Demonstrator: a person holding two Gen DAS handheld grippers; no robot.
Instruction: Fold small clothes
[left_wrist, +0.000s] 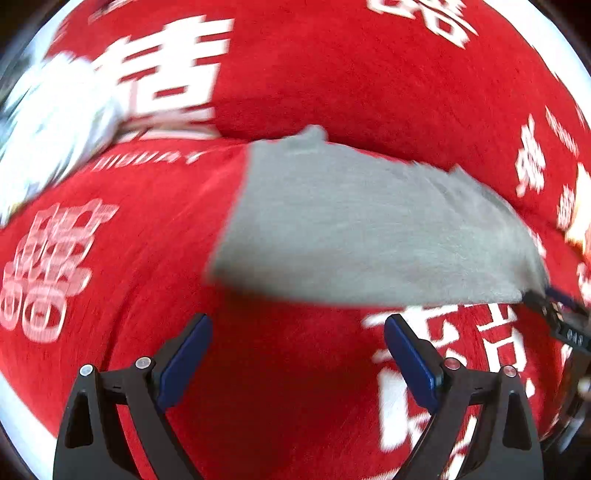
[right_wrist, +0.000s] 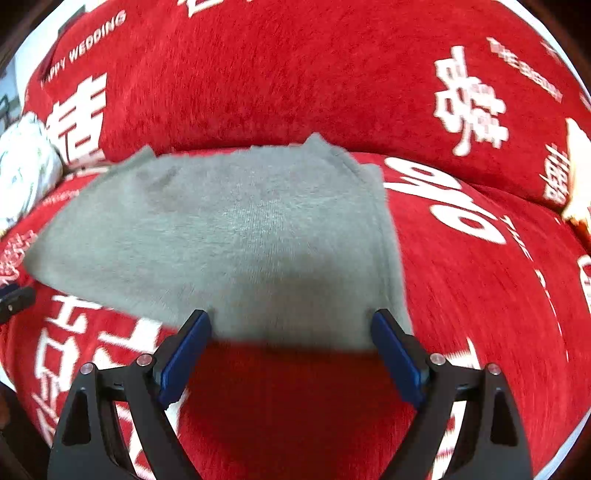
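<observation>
Grey garment (right_wrist: 236, 236) spread flat on a red cover (right_wrist: 461, 295) printed with white characters, far edge up against the rise of the cover behind. Near edge just beyond the right gripper (right_wrist: 291, 332), blue pads spread wide, nothing between them, tips at the cloth's hem. To the left, the left gripper (left_wrist: 297, 336), likewise spread wide and holding nothing, short of the garment's (left_wrist: 351, 229) near-left corner, over bare red cover (left_wrist: 147, 229). Far left, a crumpled white cloth (right_wrist: 26, 166), blurred in the left wrist view (left_wrist: 48, 136).
</observation>
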